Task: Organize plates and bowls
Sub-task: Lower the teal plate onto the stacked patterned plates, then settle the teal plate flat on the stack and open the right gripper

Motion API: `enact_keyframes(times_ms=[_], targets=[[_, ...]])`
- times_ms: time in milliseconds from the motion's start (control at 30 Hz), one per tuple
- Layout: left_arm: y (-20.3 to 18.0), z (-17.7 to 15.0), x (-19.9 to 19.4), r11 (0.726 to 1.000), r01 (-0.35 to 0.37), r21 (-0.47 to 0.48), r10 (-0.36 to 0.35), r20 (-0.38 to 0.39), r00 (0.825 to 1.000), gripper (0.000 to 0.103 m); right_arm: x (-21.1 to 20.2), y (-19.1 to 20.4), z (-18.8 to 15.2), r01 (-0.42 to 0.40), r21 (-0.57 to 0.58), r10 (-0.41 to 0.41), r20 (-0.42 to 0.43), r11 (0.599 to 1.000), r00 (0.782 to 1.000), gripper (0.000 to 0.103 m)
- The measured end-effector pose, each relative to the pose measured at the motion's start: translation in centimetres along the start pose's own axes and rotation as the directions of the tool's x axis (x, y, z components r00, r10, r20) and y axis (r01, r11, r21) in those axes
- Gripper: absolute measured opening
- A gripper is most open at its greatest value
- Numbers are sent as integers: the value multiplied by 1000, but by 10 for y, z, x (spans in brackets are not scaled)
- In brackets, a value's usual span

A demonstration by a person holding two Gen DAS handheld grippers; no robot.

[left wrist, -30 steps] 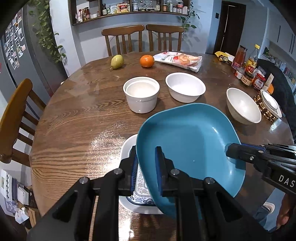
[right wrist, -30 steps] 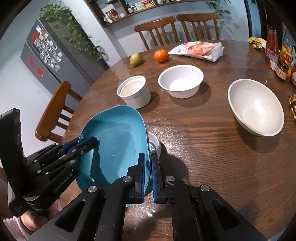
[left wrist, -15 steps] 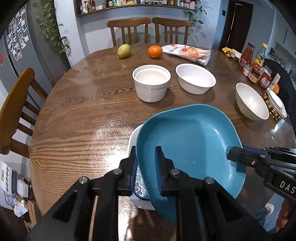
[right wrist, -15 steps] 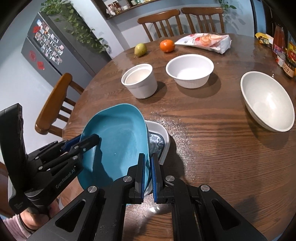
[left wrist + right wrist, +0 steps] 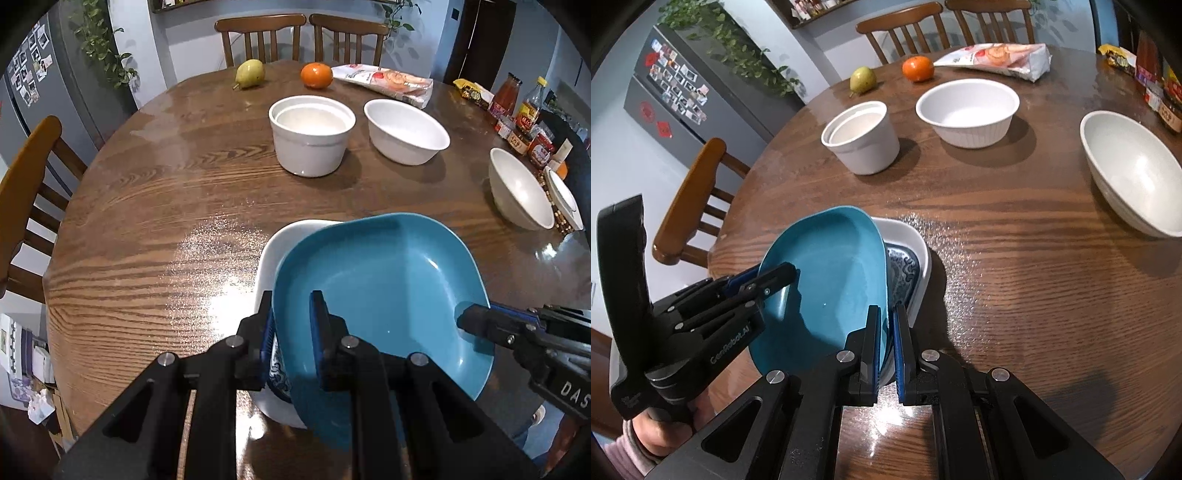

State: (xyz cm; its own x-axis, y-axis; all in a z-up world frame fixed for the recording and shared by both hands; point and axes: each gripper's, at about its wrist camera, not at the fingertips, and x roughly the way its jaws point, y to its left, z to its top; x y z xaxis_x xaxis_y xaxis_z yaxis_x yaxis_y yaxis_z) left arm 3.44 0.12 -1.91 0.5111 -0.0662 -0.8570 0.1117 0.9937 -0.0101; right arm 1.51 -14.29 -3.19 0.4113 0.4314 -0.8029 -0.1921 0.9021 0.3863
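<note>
Both grippers pinch one blue plate [image 5: 380,280] by opposite rims: left gripper [image 5: 291,332] at its left edge, right gripper [image 5: 884,345] at its right. The plate is tilted over a white dish [image 5: 916,247] with a patterned plate [image 5: 903,271] inside, near edge of the tabletop [image 5: 147,206]. Three white bowls [image 5: 312,138] stand farther back.

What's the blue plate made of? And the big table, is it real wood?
The blue plate looks like glazed ceramic, or maybe melamine: one smooth, even teal colour with a soft shine and small highlights. I can't tell which from here. The table looks like wood with a glossy varnish: strong dark grain lines run across it, and light glares off the top. It could be veneer; the pictures don't show.
</note>
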Motion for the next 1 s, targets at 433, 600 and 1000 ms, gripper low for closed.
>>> enact_keyframes(times_ms=[433, 600, 1000], targets=[[0, 6, 18, 998, -35, 50, 35, -13, 999, 15, 20, 1, -2, 21, 17, -20, -40, 1000, 999, 8], [-4, 9, 19, 994, -53, 100, 54, -5, 999, 15, 24, 6, -3, 47, 6, -47, -30, 999, 998, 8], [-7, 10, 21, 978, -108, 177, 111, -10, 994, 17, 31, 16, -12, 85, -24, -85, -29, 996, 996, 8]])
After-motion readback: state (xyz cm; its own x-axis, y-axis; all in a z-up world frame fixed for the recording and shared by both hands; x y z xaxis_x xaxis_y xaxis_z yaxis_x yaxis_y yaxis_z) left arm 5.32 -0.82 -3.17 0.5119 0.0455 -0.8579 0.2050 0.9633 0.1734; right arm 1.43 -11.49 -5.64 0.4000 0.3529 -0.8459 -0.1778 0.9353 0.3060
